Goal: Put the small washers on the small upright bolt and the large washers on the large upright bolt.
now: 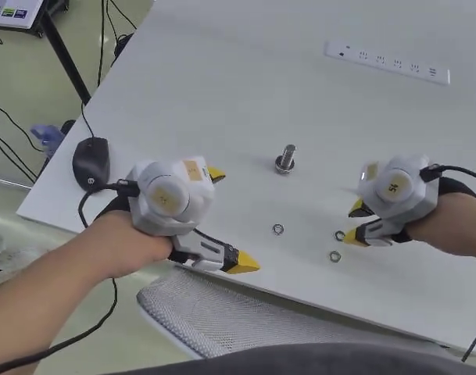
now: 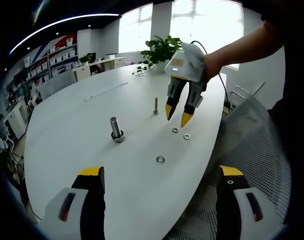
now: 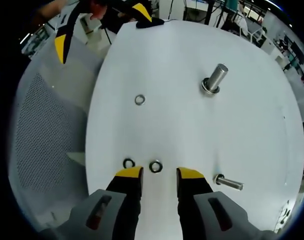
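The large upright bolt [image 1: 285, 158] [image 2: 115, 129] [image 3: 214, 80] stands mid-table with a washer ringing its base. The thin small bolt [image 2: 155, 105] [image 3: 228, 183] stands just beside my right gripper. One loose washer [image 1: 278, 229] [image 2: 160, 159] [image 3: 140, 99] lies alone near the front edge. Two more washers [image 1: 334, 255] [image 3: 155, 166] lie together just ahead of my right gripper [image 1: 353, 223] [image 3: 159, 173] [image 2: 177, 116], which hovers over them, open, with nothing between its fingers. My left gripper [image 1: 228, 219] [image 2: 160, 172] is wide open at the near edge, holding nothing.
A white power strip [image 1: 386, 61] lies at the table's far side. A black mouse [image 1: 91, 162] sits by the left corner. A grey mesh chair [image 1: 214, 312] is just below the near table edge. A potted plant [image 2: 161, 47] stands at the table's far end.
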Tool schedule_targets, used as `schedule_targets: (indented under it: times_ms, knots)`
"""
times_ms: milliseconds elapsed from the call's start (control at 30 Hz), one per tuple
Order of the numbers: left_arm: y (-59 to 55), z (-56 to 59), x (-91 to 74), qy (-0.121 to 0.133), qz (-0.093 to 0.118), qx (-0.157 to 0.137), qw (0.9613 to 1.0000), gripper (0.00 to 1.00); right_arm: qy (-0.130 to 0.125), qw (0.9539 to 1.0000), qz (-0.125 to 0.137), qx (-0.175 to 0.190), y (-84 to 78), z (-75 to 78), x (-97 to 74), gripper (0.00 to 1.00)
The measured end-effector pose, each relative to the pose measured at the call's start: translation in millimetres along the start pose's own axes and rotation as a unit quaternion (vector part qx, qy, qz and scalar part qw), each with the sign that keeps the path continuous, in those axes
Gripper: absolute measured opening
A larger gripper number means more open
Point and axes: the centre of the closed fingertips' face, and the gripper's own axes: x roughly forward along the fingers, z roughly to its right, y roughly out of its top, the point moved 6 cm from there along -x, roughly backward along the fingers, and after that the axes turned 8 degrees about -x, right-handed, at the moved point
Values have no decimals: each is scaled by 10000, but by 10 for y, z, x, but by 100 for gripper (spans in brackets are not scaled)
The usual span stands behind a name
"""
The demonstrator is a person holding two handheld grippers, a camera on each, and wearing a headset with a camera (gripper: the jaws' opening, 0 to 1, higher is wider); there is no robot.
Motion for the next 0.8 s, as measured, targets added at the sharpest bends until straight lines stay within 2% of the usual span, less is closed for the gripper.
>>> schedule_targets:
  times_ms: [400,567,800]
  knots:
    - [2,0,3,-7,27,-46,10000,92,-12,10000,-50,16,-10,-55,140,27]
    - [-24,1,-10,-5,2,-60,10000,91,-29,9999,-124,9,-29,-73,163,26]
    - [-40,10,-11,13,-24,-76,10000,90,-80,9999,-83,54,-30,-40,160,22]
